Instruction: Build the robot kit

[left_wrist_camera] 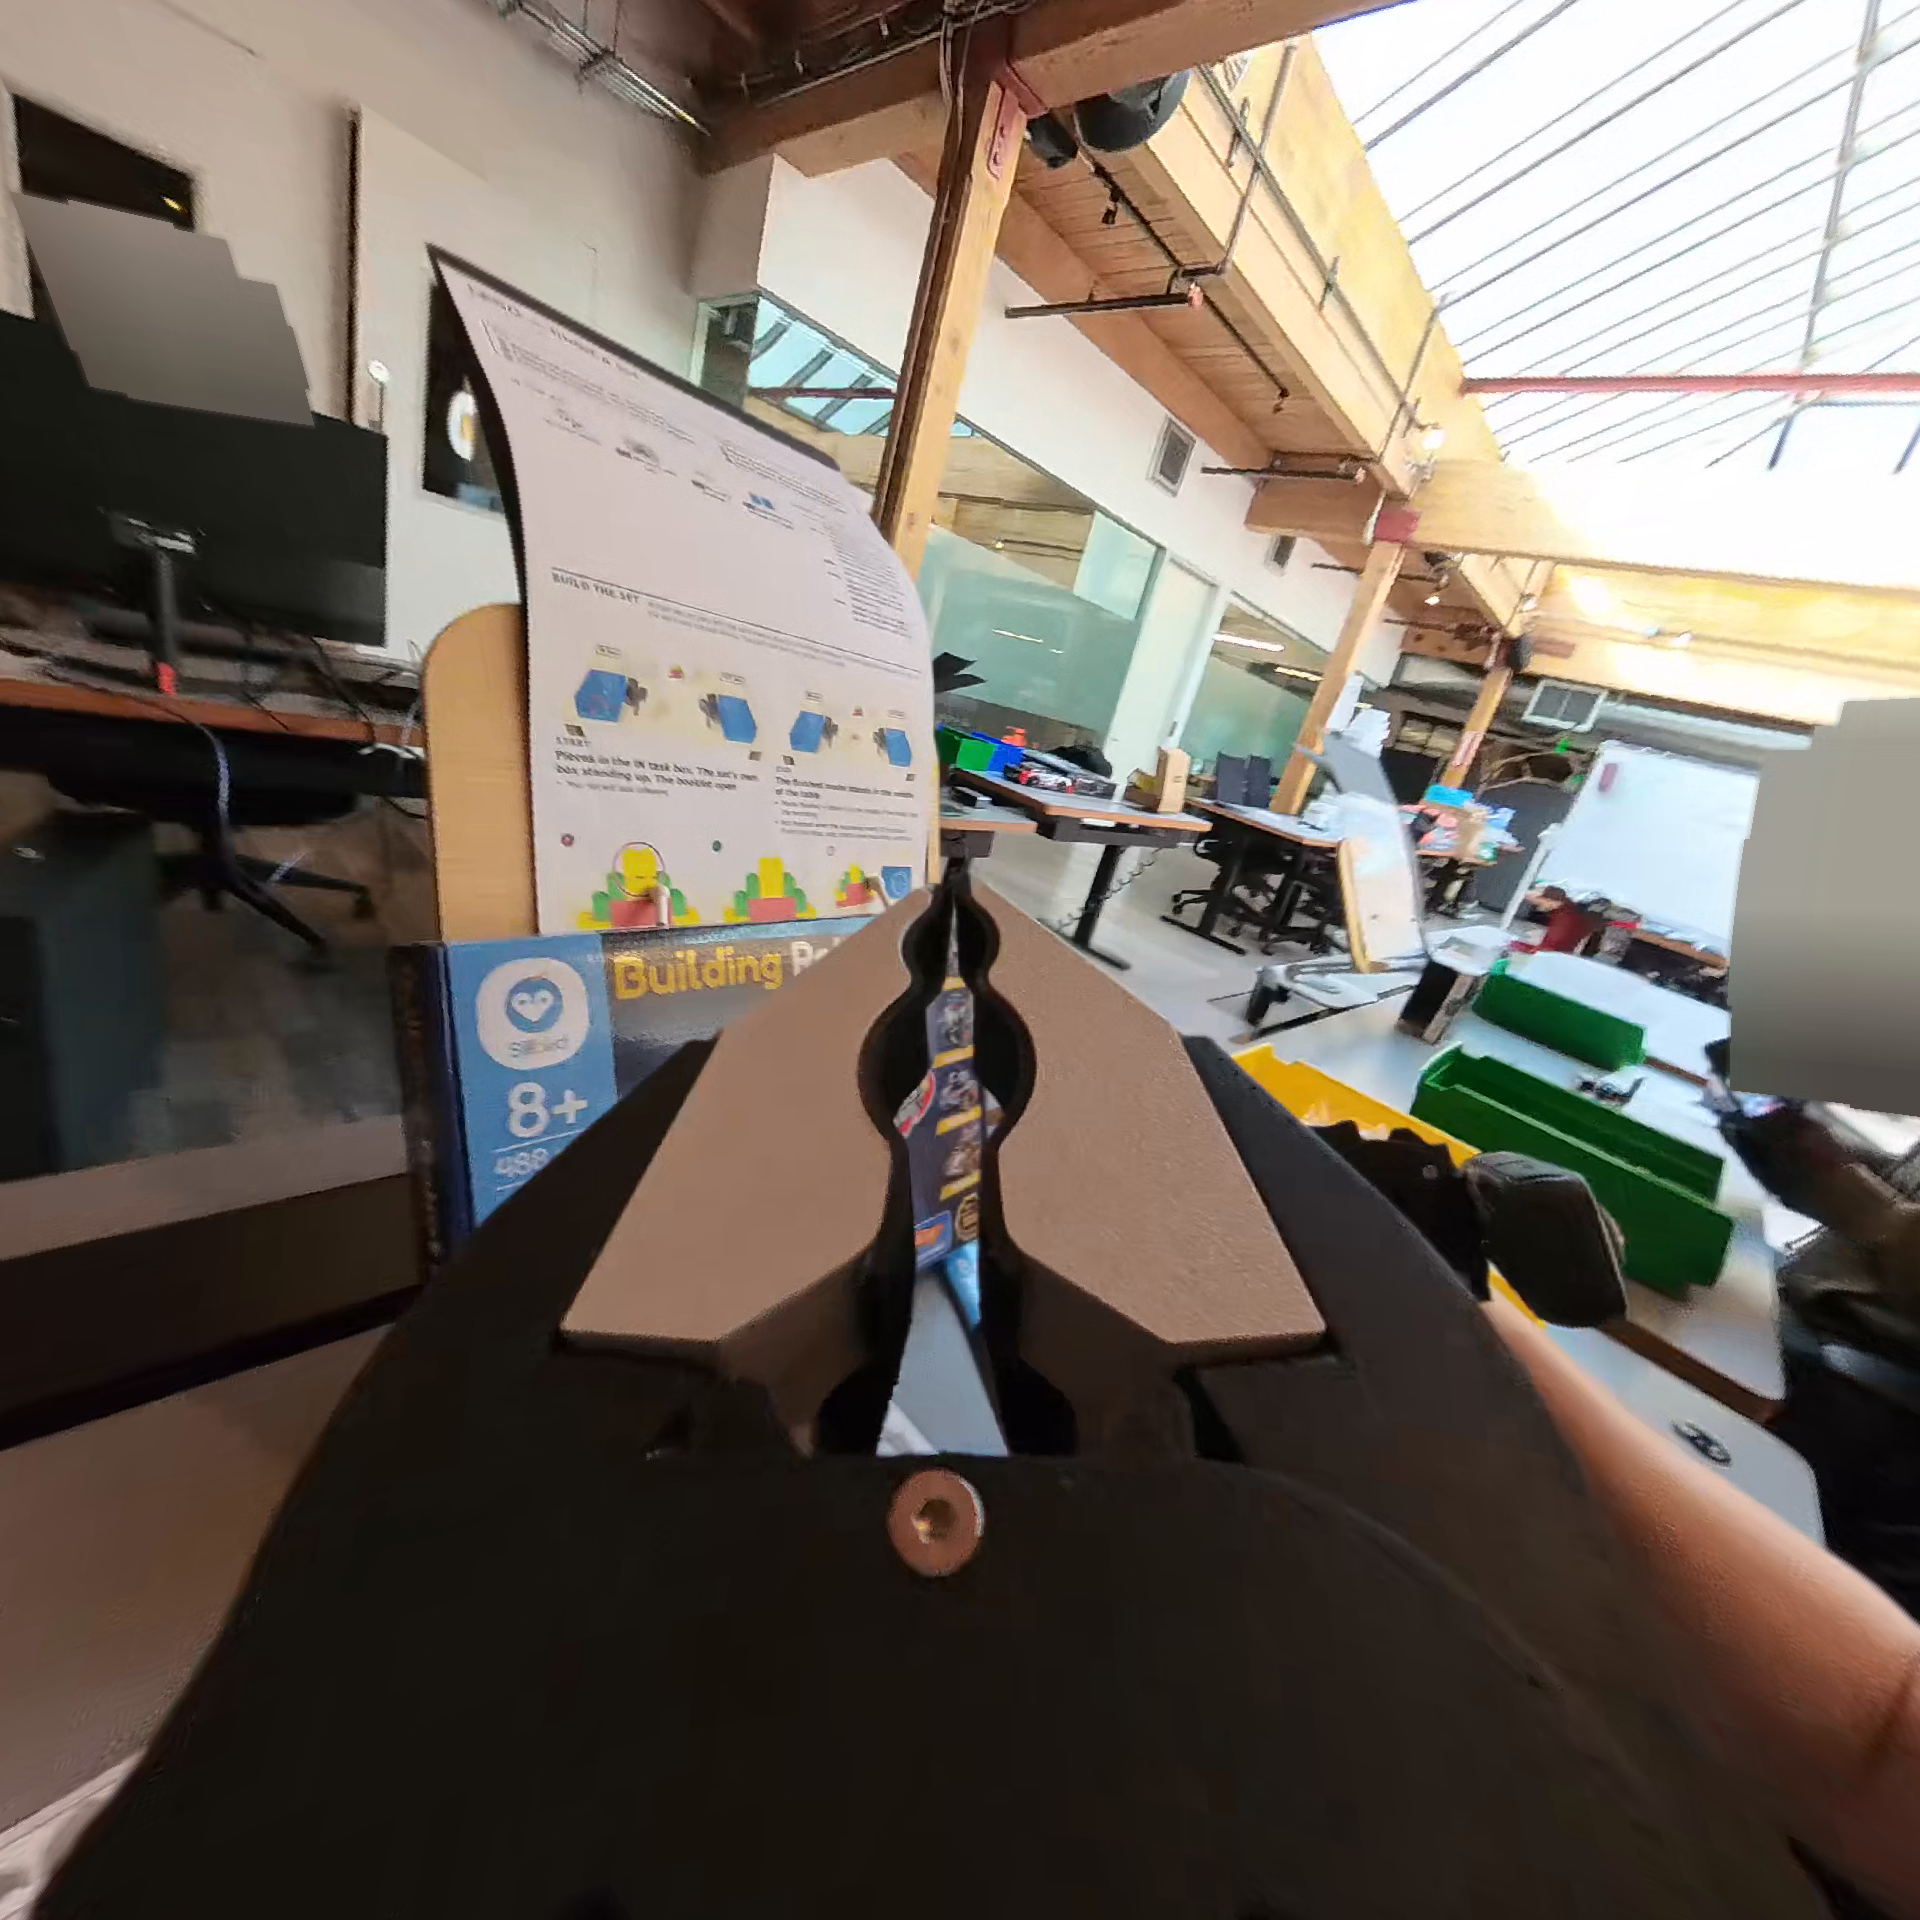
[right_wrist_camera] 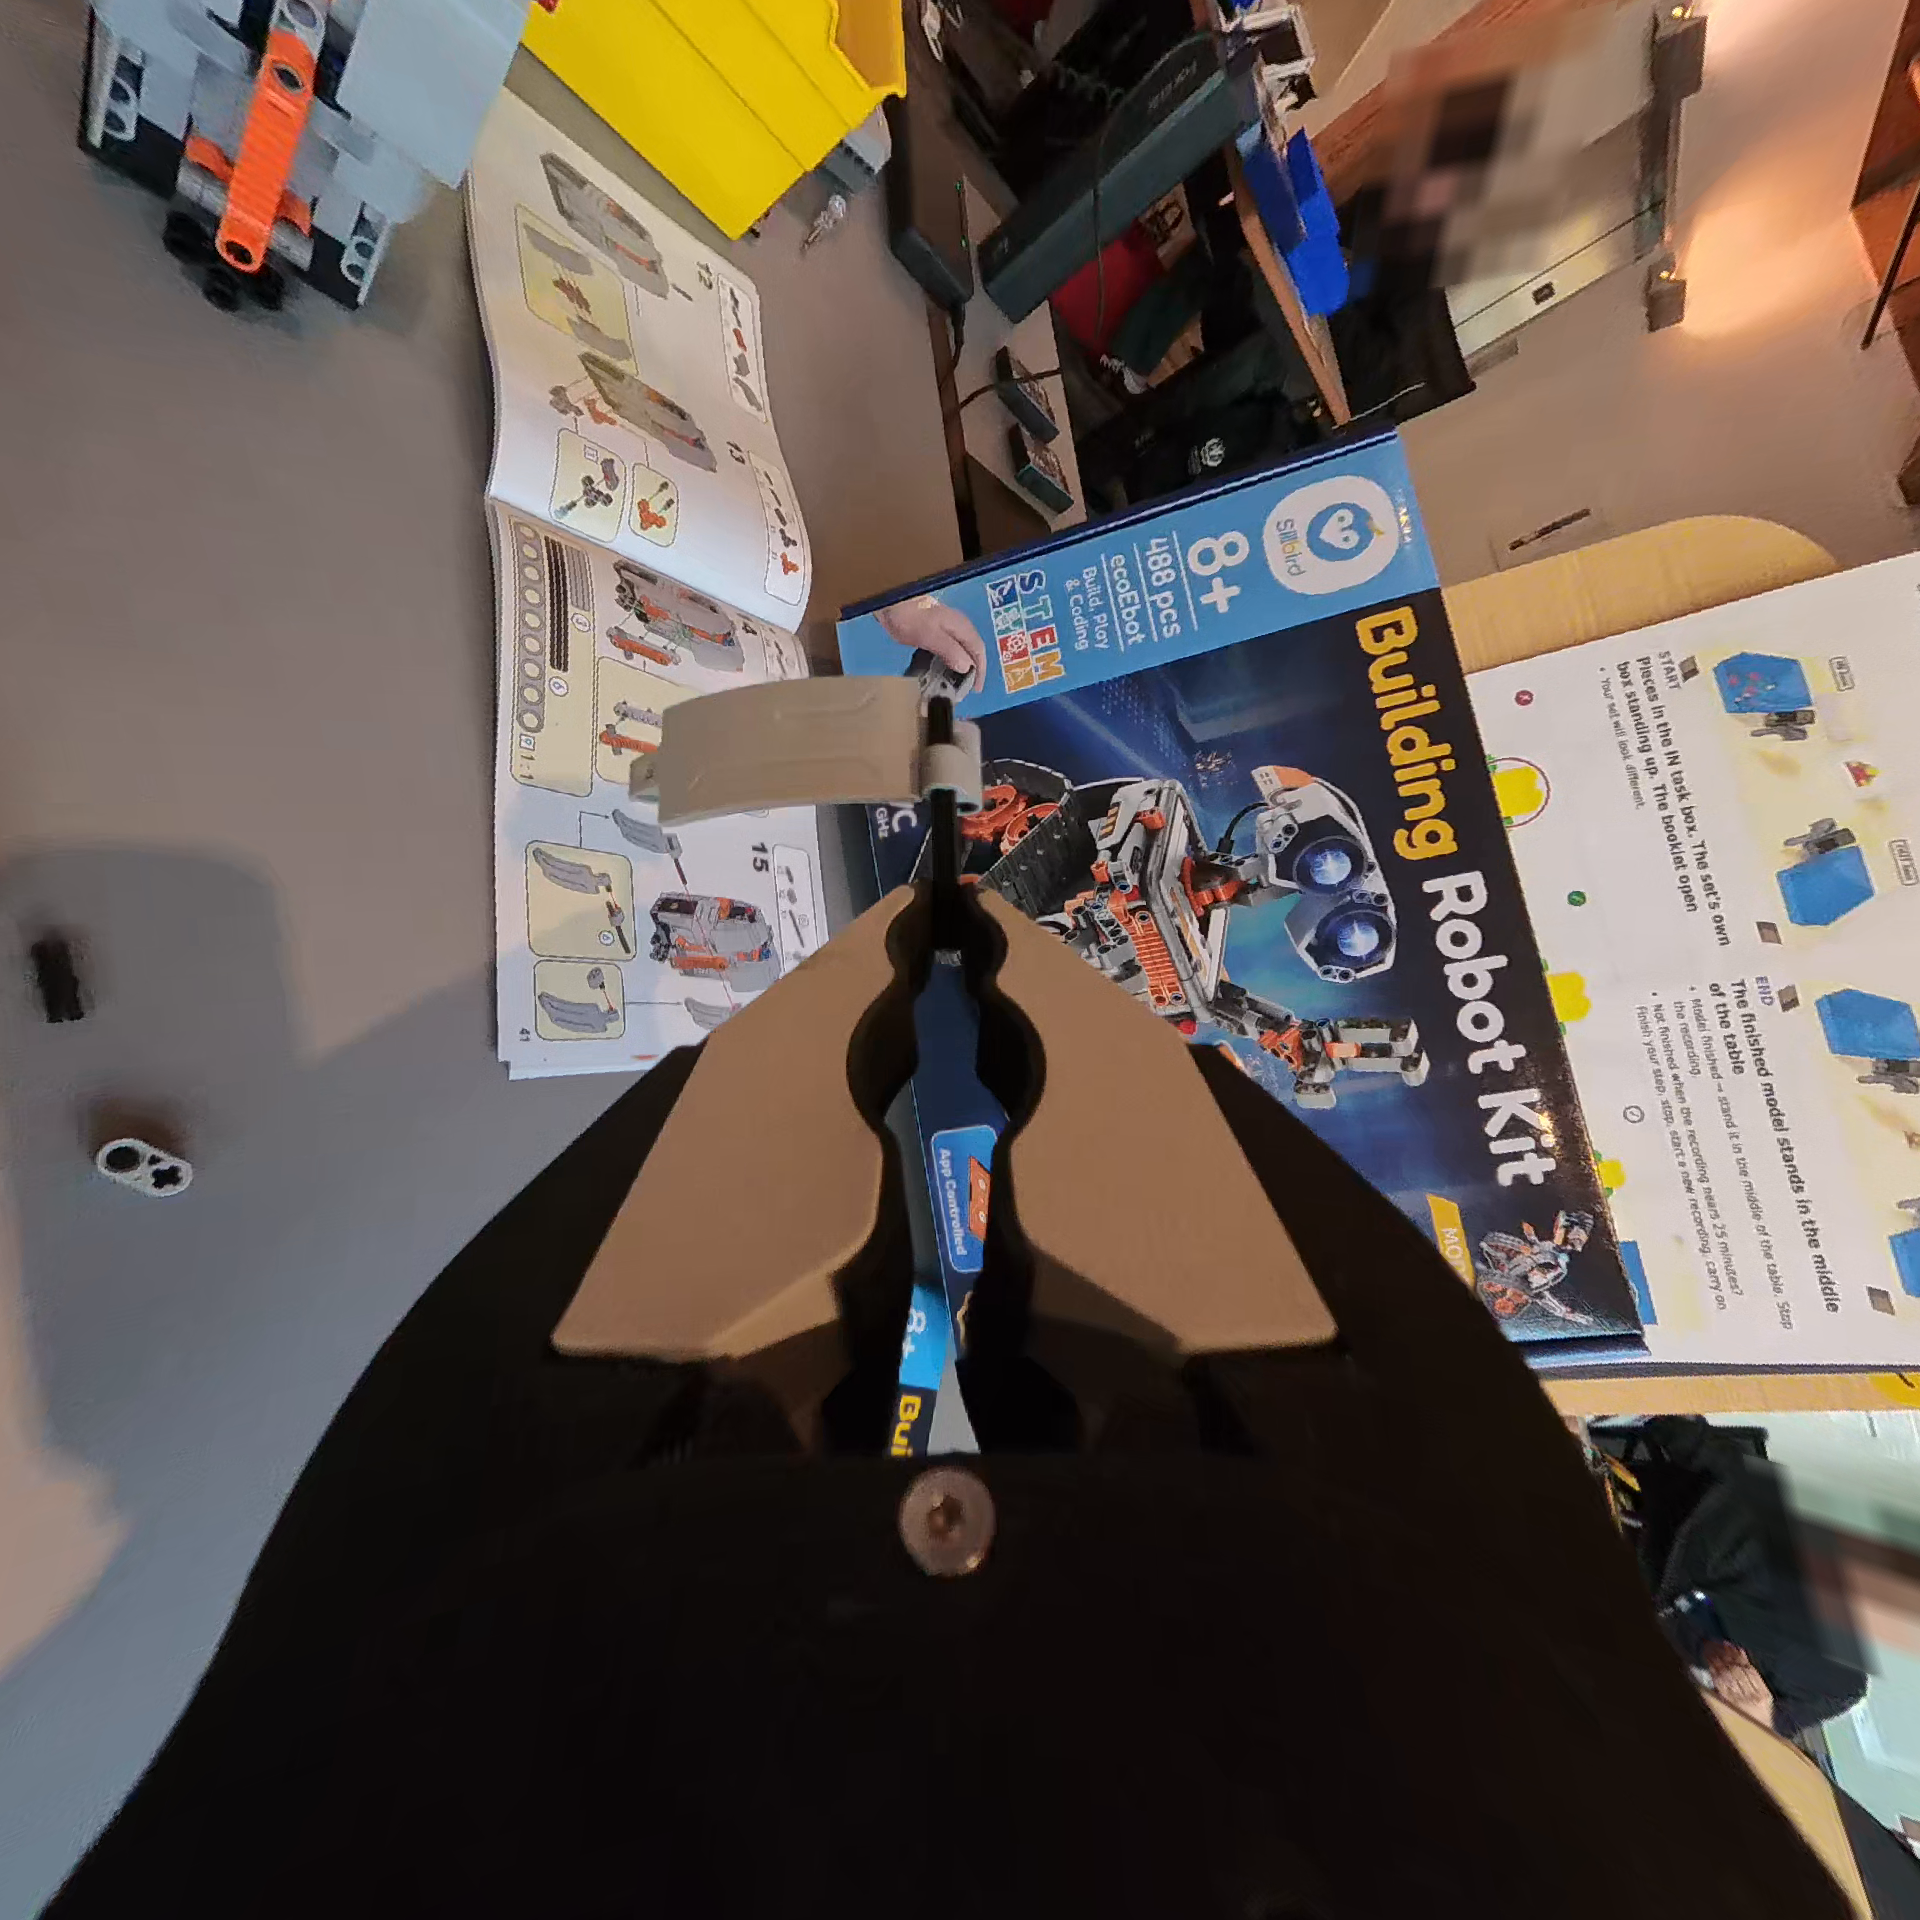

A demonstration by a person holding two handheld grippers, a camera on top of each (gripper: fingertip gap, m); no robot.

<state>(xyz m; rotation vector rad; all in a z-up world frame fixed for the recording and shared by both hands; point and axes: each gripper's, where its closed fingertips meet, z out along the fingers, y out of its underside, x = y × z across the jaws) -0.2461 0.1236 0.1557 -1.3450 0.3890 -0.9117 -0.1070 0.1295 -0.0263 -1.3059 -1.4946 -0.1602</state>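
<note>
My right gripper [right_wrist_camera: 940, 896] is shut on a thin black axle [right_wrist_camera: 938, 831] that sticks out past its tips. The axle carries a small grey connector [right_wrist_camera: 951, 764] and a light grey curved panel [right_wrist_camera: 790, 748], held above the table in front of the blue robot kit box [right_wrist_camera: 1247, 831]. My left gripper [left_wrist_camera: 951, 902] is shut, its tips level with the top edge of the same box [left_wrist_camera: 540, 1039]. I cannot tell whether the small dark shape at its tips is something it holds. An open instruction booklet [right_wrist_camera: 644, 623] lies left of the box.
A part-built grey, black and orange model [right_wrist_camera: 249, 156] stands on the grey table [right_wrist_camera: 260, 623]. A black pin [right_wrist_camera: 59, 977] and a grey connector [right_wrist_camera: 145, 1164] lie loose. A yellow bin [right_wrist_camera: 727, 94], green bins [left_wrist_camera: 1558, 1143] and a printed sheet [left_wrist_camera: 707, 623] are nearby. A person's forearm [left_wrist_camera: 1683, 1558] is on the right. Some 25 cm of space lies between my two pairs of fingers. My left tips are about 35 cm from the black pin [right_wrist_camera: 59, 977], my right tips only 20 cm.
</note>
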